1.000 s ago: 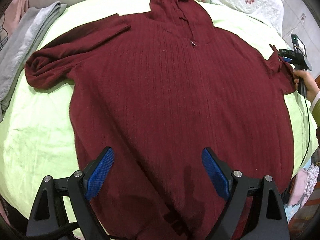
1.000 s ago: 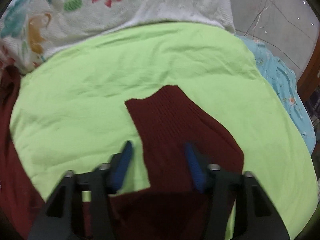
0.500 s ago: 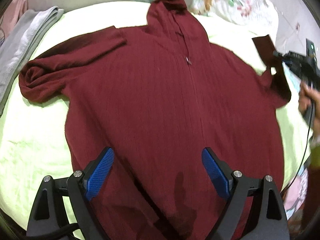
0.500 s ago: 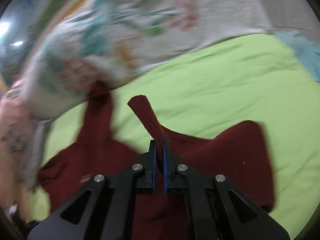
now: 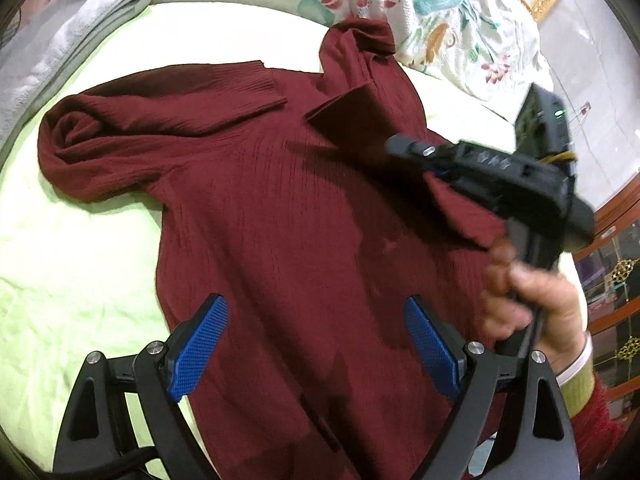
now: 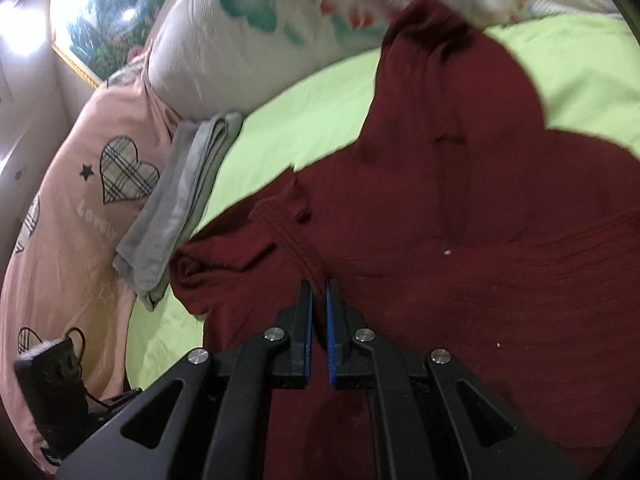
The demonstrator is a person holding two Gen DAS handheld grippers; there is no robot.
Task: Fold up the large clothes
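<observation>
right wrist view, right tool (image 6: 319,300) pinching maroon sweater (image 6: 480,220) sleeve edge, left tool (image 5: 316,344) wide, green sheet (image 5: 60,260) bare alongside

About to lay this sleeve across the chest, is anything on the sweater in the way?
Nothing visible lies on the sweater front. The right tool holds the sleeve over bare fabric; the grey towel sits off to the side on the bed.

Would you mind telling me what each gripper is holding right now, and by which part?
The right gripper pinches the maroon sweater by its sleeve near the cuff; the left gripper holds nothing.
</observation>
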